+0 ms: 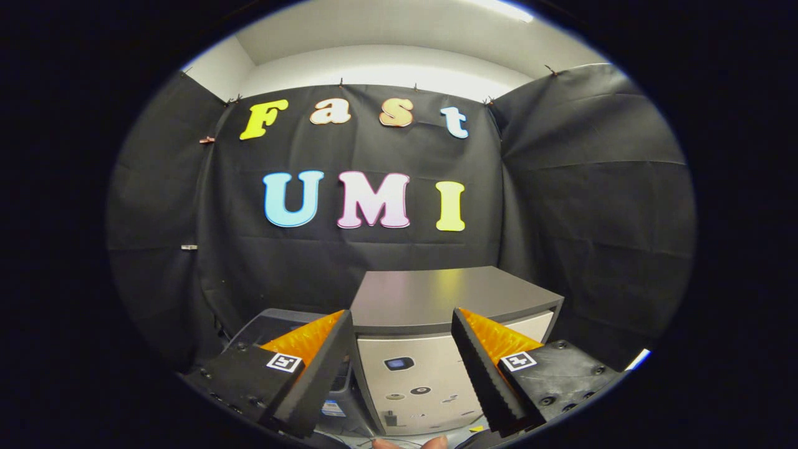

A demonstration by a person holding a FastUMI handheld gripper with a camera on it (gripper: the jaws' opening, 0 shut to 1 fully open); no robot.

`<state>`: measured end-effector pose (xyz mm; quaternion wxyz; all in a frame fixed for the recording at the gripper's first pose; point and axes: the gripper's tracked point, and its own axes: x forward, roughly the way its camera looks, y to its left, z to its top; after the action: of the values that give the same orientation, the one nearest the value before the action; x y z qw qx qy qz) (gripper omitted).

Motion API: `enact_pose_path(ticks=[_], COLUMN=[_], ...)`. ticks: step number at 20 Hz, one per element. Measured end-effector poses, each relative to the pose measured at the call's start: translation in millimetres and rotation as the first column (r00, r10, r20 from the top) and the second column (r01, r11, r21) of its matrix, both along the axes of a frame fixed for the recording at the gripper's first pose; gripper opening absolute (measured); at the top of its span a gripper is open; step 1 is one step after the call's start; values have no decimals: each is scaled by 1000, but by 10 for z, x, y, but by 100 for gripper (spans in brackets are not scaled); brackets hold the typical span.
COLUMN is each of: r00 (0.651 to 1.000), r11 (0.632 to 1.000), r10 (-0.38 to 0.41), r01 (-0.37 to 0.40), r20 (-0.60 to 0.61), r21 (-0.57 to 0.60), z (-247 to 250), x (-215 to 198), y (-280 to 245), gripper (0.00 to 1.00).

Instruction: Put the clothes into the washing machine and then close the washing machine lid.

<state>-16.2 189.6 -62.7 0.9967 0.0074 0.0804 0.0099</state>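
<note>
Right now gripper (402,349) is hovering w/ fingers spread, holding nothing, facing washing machine (424,368); its lid (436,296) is sitting flat, looking closed. Could be pre-load or done, can't tell.

The washing machine (430,349) stands ahead, framed by the spread fingers of the gripper (402,324) — lid down. The booth wall (374,262) hangs behind it.

No readable text or labels

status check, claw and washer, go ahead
Claw open, holding nothing. Washing machine just ahead, seen between the fingers, grey lid down flat. A dark bin left of the machine. Nothing between claw and machine.
</note>
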Motion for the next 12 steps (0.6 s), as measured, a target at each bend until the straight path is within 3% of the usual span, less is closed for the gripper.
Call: enact_pose_path(ticks=[12], r00=[999], r11=[999], r10=[-50], r01=[50], r20=[13], r21=[-1], z=[71], x=[75], y=[-43], gripper=[100])
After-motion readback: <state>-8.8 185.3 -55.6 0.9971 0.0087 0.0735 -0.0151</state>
